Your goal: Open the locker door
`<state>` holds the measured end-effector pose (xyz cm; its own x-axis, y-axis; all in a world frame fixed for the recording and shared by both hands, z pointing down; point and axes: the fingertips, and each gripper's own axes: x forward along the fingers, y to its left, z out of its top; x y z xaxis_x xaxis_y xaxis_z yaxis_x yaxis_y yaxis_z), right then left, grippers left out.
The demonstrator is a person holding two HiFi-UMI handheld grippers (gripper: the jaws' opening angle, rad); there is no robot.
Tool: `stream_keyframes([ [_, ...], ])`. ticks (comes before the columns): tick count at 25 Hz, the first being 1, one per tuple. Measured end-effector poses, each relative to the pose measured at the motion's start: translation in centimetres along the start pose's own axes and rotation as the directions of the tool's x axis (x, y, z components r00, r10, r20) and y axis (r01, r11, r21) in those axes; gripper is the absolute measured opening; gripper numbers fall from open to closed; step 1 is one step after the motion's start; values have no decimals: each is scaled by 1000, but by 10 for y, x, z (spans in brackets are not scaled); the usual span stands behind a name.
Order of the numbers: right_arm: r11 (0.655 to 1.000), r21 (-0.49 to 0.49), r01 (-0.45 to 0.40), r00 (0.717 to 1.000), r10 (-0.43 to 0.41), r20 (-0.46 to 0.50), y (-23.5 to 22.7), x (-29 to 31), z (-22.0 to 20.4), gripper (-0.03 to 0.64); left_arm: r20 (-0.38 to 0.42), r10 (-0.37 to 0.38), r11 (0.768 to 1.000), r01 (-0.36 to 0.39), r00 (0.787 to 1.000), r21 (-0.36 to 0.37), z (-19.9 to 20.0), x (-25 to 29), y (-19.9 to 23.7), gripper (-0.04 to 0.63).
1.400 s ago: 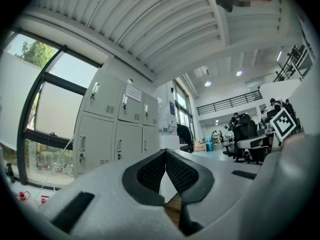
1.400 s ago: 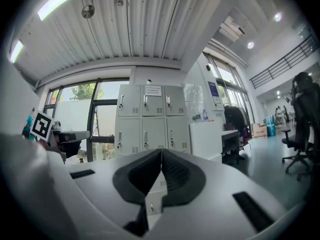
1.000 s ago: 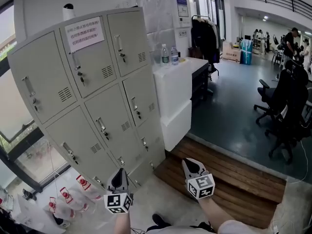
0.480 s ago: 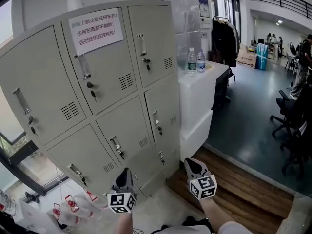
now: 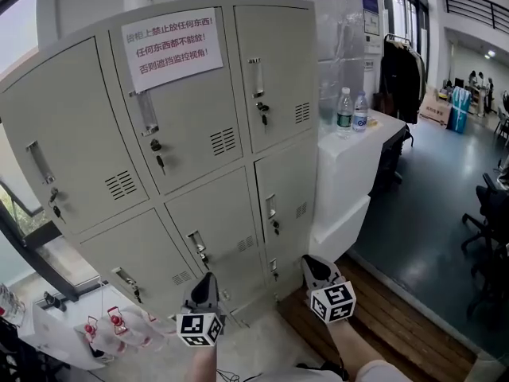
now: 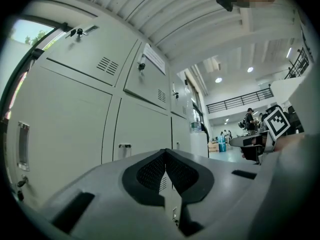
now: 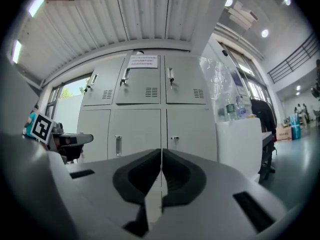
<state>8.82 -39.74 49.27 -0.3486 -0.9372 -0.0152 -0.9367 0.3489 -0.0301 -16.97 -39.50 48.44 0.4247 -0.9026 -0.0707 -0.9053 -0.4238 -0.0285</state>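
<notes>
Grey left gripper (image 5: 206,282) and right gripper (image 5: 312,265) level toward locker (image 5: 199,110); jaws together, empty

Locker (image 5: 183,161): pale grey metal bank, three columns of doors, standing upright beside a window. All visible doors shut, flush with the frame. Each door has a vertical handle (image 5: 149,111), a lock beneath it and a louvred vent (image 5: 223,141). A key (image 5: 161,164) hangs from several locks. White notice (image 5: 171,48), red characters, on the top middle door (image 5: 195,102).
</notes>
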Motion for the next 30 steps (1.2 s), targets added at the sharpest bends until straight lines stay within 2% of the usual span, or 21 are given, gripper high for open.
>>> stream_keyframes([
  [6, 997, -1, -80, 997, 80, -16, -6, 18, 1, 21, -25, 24, 1000, -25, 999, -3, -10, 7, -6, 9],
  [8, 990, 22, -139, 990, 140, -33, -2, 24, 0, 154, -25, 34, 999, -34, 999, -1, -11, 8, -6, 9],
  [11, 977, 43, -210, 975, 212, -62, 1, 31, 1, 204, -24, 45, 999, -45, 999, 2, -11, 9, -5, 9],
  [17, 965, -50, -258, 965, 256, -59, -4, 43, 34, 207, -34, 51, 999, -51, 998, -5, -14, 8, -6, 9],
  [22, 952, -51, -303, 953, 302, -18, -13, 58, 79, 207, -43, 48, 999, -48, 998, -12, -18, 8, -10, 9],
  [26, 938, -168, -304, 952, 307, -7, -16, 69, 118, 207, -50, 51, 998, -52, 997, -19, -21, 6, -9, 9],
  [30, 921, -207, -330, 939, 343, 28, -13, 82, 162, 207, -55, 51, 998, -52, 997, -17, -23, 7, -9, 9],
])
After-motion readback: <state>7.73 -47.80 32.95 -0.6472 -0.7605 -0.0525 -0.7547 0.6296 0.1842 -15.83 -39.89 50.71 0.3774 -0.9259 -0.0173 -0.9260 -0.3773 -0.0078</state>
